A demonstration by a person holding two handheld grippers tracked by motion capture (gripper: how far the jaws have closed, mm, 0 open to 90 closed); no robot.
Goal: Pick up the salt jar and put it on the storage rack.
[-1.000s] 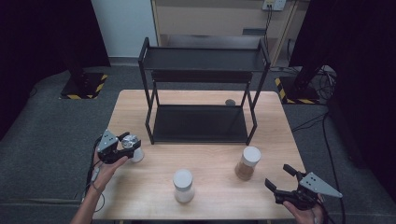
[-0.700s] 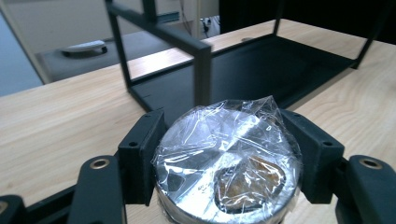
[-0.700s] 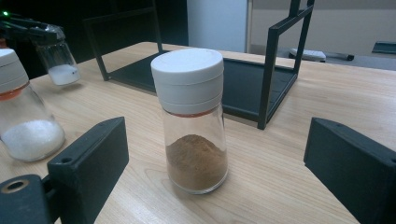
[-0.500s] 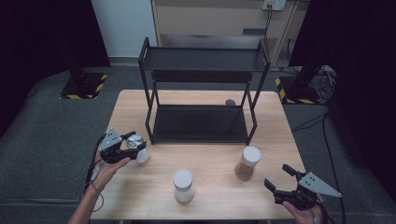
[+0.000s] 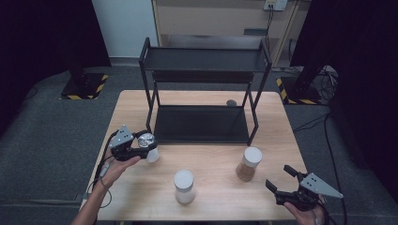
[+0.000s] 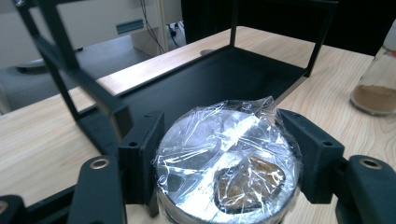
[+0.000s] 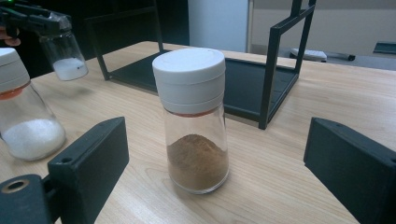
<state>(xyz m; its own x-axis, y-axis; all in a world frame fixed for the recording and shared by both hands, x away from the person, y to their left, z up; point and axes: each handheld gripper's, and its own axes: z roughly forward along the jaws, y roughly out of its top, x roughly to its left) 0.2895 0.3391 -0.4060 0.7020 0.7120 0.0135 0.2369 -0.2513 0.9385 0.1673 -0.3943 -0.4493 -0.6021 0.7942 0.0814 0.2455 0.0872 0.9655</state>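
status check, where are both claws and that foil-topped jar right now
Left claw shut on foil-topped jar, held off the table beside black rack. Right claw open, facing brown spice jar. Nothing blocking the rack.

The left claw [image 5: 146,145] is at the left side of the high view, held by the left hand [image 5: 117,166], whose forearm comes in from the bottom edge. Its two black jaws are pressed against something between them, one on each side. The right claw [image 5: 278,179] is low at the right, in the right hand [image 5: 307,212]. Its jaws stand wide apart and nothing touches them.
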